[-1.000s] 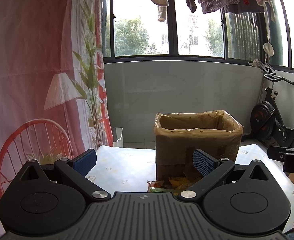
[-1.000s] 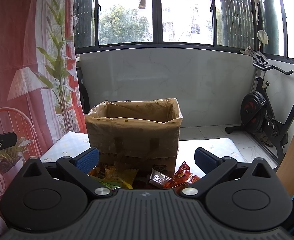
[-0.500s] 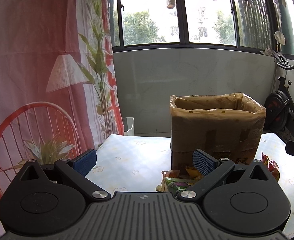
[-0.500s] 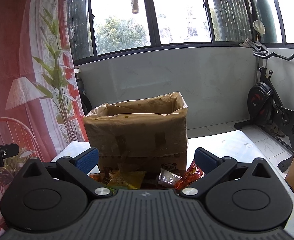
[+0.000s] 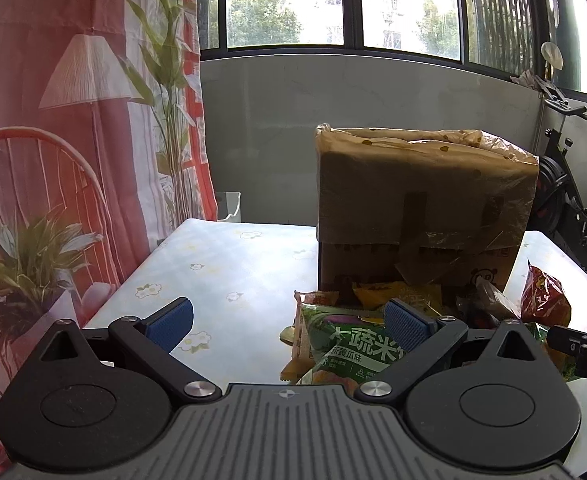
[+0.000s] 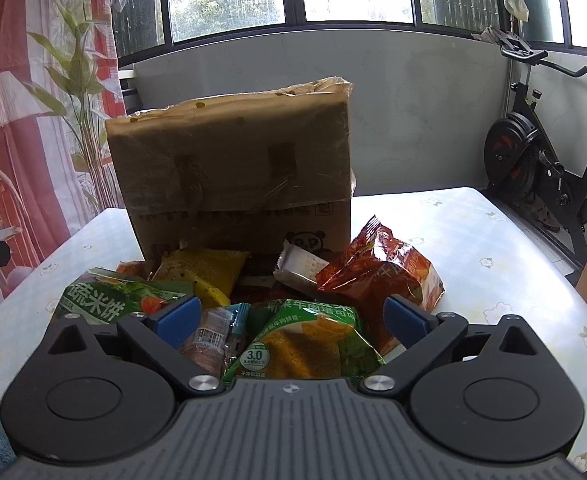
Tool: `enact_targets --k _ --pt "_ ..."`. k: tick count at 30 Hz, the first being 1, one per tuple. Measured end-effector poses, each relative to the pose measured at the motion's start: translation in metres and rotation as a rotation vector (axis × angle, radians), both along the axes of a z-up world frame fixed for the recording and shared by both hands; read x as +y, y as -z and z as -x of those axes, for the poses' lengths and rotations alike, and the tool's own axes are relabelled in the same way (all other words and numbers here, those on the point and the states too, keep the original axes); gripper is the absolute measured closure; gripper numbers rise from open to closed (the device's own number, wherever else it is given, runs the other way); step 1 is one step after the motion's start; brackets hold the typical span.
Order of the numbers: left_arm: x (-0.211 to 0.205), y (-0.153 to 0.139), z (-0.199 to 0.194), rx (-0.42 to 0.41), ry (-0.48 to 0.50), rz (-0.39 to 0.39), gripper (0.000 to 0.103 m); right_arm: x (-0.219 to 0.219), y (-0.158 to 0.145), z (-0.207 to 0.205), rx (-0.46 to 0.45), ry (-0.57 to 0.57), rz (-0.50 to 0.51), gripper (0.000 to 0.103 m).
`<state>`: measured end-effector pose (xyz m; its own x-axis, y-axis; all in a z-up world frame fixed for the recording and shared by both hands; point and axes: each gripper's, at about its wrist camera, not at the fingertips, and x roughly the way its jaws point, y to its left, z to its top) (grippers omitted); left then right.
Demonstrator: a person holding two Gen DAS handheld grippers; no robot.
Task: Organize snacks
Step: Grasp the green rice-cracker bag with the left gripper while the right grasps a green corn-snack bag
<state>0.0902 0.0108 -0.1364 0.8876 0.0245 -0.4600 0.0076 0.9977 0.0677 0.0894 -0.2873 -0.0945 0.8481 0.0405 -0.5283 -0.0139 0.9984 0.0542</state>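
A tall cardboard box (image 5: 421, 208) lined with plastic stands on the table; it also shows in the right wrist view (image 6: 233, 176). A pile of snack packets lies in front of it: a green rice-cracker bag (image 5: 349, 348), a yellow packet (image 6: 205, 272), a red crinkled bag (image 6: 381, 268), a white wafer pack (image 6: 301, 264), a green cake bag (image 6: 305, 344) and a small pink packet (image 6: 209, 340). My left gripper (image 5: 289, 324) is open and empty, left of the pile. My right gripper (image 6: 293, 316) is open and empty, just above the green cake bag.
The table (image 5: 221, 264) has a pale floral cloth. A red-patterned curtain (image 5: 53, 120) hangs at the left. An exercise bike (image 6: 541, 160) stands at the right beyond the table. A grey wall and windows are behind.
Both grippers have come down and forward toward the snack pile, so the packets now show between and beside the fingers. Both stayed open.
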Motion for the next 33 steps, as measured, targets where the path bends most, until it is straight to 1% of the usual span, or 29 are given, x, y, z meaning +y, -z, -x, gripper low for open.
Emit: enact_targets --k 2,5,8,11,13,16,19,21,24,27,33 --pt "-0.001 0.007 -0.007 0.006 0.011 0.002 0.001 -0.001 0.007 -0.005 0.000 -0.005 0.016 0.009" --pt "-0.006 0.016 -0.012 0.014 0.023 -0.005 0.001 -0.001 0.015 -0.017 -0.011 -0.018 0.051 0.010" --pt "-0.008 0.022 -0.015 0.017 0.048 0.007 0.001 -0.005 0.020 -0.032 -0.013 0.001 0.046 0.013" --pt "-0.009 0.028 -0.018 0.025 0.073 0.028 0.001 -0.012 0.028 -0.044 0.014 0.017 0.021 0.018" --pt "-0.010 0.033 -0.020 0.028 0.077 0.027 0.001 -0.015 0.037 -0.048 0.057 0.023 0.009 0.020" --pt "-0.013 0.041 -0.026 0.050 0.099 0.039 0.001 -0.020 0.045 -0.043 0.061 0.009 -0.027 0.020" --pt "-0.014 0.050 -0.028 0.049 0.149 0.084 0.001 -0.024 0.049 -0.034 0.051 0.002 -0.055 0.020" --pt "-0.019 0.057 -0.030 0.054 0.164 0.065 0.001 -0.027 0.051 -0.032 0.056 -0.003 -0.076 0.020" --pt "-0.024 0.067 -0.035 0.088 0.161 0.026 0.001 -0.031 0.052 -0.032 0.060 -0.010 -0.098 0.021" --pt "-0.022 0.075 -0.038 0.112 0.170 0.040 0.001 -0.031 0.052 -0.031 0.065 -0.025 -0.104 0.022" --pt "-0.026 0.088 -0.045 0.178 0.176 0.039 0.001 -0.031 0.052 -0.031 0.066 -0.030 -0.106 0.022"
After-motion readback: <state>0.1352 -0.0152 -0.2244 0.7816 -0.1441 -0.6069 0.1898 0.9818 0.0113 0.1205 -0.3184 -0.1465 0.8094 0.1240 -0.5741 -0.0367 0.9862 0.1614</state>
